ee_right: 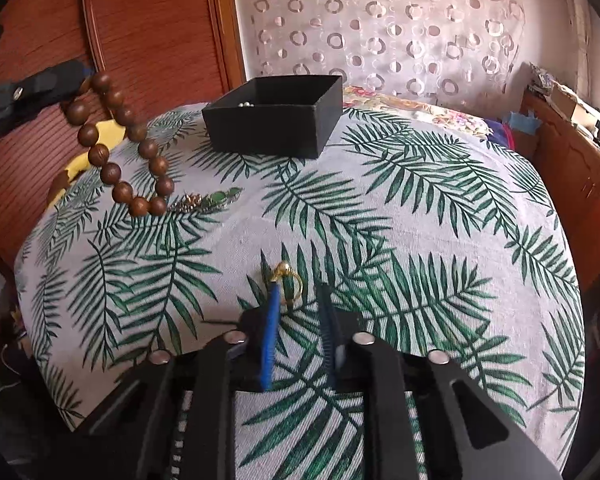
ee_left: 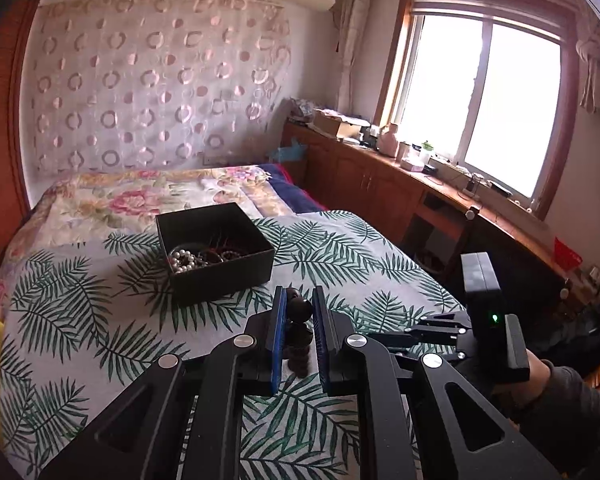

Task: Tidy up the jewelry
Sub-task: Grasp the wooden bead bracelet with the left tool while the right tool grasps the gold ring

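The left gripper (ee_left: 300, 312) is closed on a brown bead bracelet (ee_right: 120, 148) that hangs above the leaf-print bed cover (ee_right: 420, 240), while the right gripper (ee_right: 300, 300) stands partly open around a gold ring (ee_right: 288, 280), both near the black box (ee_left: 216, 252) holding pearls (ee_left: 180, 262).

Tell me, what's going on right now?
Left tool shut on bead bracelet, lifted. Right tool open at gold ring. Black box ahead, path clear.
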Tool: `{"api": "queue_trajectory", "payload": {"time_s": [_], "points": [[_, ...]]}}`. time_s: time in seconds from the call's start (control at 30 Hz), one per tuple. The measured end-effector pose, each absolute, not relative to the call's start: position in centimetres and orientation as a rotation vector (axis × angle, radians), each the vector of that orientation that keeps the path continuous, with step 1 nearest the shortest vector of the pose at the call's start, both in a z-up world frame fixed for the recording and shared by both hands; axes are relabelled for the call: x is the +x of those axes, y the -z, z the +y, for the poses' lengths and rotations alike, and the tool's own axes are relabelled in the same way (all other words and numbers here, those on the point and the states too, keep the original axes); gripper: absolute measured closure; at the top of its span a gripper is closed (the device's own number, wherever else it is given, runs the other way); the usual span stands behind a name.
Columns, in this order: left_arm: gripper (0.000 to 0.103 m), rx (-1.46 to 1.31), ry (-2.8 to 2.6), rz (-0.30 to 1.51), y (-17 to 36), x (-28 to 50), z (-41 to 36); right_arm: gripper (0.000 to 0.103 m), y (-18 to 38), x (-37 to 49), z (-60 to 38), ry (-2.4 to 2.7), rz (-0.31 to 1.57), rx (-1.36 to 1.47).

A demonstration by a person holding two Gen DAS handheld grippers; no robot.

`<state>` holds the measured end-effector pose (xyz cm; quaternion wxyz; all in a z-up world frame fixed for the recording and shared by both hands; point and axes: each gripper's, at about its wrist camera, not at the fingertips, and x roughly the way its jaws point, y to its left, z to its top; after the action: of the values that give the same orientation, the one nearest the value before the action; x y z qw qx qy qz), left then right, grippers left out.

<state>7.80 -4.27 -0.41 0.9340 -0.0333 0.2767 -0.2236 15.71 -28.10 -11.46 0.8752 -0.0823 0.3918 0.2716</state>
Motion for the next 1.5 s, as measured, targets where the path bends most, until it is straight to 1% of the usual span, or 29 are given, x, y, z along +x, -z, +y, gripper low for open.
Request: {"api": "queue_trajectory", "payload": {"time_s": [0.1,0.13,0.33,0.37,0.43,0.47,0.73,1.07,1.5], "points": [[0.091,-0.067,0.461,0.566,0.5,7.7,-4.3,0.087,11.5,16.4,-27.7,-0.56,0.831,-0.181],[0.091,-0.066,0.46,0.567,0.5,7.7,-4.3,0.089,11.5,16.5,-27.5,-0.561,0.836,-0.186],[0.091,-0.07,0.455,0.57,0.8,7.8,-4.1,0.091,12.1,17.0,-26.6,-0.558,0.867,-0.231],[0.091,-0.071,0.453,0.571,0.9,7.9,-4.1,0.092,12.1,17.1,-26.5,-0.56,0.869,-0.238],[0.091,-0.072,0.449,0.572,1.1,7.9,-4.0,0.098,12.1,17.1,-26.2,-0.555,0.866,-0.265],[0.091,-0.071,0.447,0.572,1.1,7.9,-3.9,0.099,12.1,17.2,-26.1,-0.562,0.867,-0.277],[0.091,-0.056,0.424,0.558,0.3,8.6,-3.5,0.103,10.8,17.4,-26.2,-0.57,0.831,-0.285],[0.091,-0.048,0.408,0.544,-0.4,9.3,-3.1,0.103,9.4,17.2,-26.6,-0.575,0.804,-0.295],[0.091,-0.043,0.414,0.562,0.1,9.6,-3.5,0.102,12.0,17.0,-26.6,-0.564,0.876,-0.268]]}}
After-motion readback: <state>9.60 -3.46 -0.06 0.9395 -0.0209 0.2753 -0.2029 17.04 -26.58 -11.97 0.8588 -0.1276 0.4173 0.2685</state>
